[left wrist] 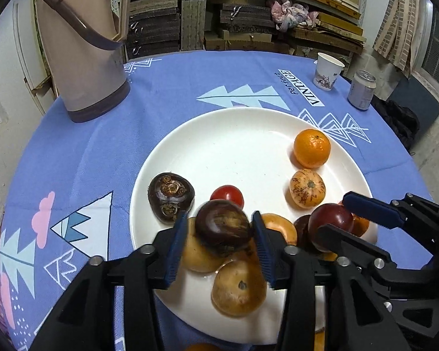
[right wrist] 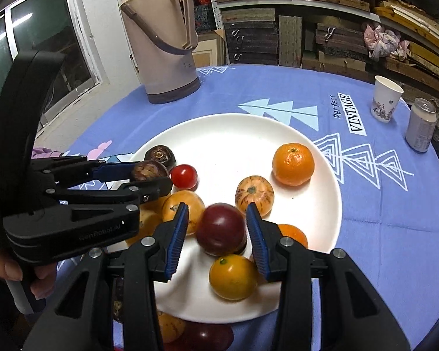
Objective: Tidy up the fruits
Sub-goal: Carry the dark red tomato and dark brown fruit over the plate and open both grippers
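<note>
Left claw (left wrist: 221, 231) gripping dark chestnut (left wrist: 223, 228), right claw (right wrist: 216, 228) open around red plum (right wrist: 221, 229), white plate (left wrist: 234, 134)

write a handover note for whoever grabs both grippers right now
Left gripper: a dark brown fruit sits between its pads over the white plate; grip unclear.
Right gripper: open around a dark red fruit, not clamped.
On the plate: orange, striped fruit, cherry tomato, several yellow-orange ones.
Left: a few fruits lie off the plate's near edge.
</note>
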### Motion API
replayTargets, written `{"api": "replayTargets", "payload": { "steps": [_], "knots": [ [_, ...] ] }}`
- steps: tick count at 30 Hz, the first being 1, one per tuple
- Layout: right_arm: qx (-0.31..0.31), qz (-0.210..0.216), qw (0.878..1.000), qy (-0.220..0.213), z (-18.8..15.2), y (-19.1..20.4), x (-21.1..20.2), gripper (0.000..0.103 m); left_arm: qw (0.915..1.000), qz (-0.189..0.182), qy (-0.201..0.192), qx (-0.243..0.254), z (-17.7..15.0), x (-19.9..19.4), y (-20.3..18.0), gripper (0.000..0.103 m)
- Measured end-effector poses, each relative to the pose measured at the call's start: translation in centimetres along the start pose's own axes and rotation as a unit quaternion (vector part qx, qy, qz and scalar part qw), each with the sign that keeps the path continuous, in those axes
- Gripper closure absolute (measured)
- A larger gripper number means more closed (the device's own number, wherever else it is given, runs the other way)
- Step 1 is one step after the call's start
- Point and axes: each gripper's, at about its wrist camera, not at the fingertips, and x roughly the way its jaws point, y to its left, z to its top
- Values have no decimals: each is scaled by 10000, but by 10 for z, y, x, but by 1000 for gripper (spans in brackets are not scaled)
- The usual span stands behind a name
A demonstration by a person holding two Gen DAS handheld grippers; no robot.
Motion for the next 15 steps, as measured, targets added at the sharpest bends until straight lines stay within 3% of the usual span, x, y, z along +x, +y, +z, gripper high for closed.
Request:
{"api": "replayTargets", "payload": {
  "steps": [1, 3, 15],
  "knots": [
    [33, 15, 10000, -39, 0, -1, -2, 57, 10000, 11, -13, -13, 0, -1, 1, 40],
    [69, 74, 9999, -116, 1, -1, -6, 56, 9999, 66, -98, -18, 0, -4, 2, 36],
    [66, 37, 9996, -261, -7, 6, -35, 53, 9998, 93, -154, 9, -6, -26, -1, 35]
  ]
}}
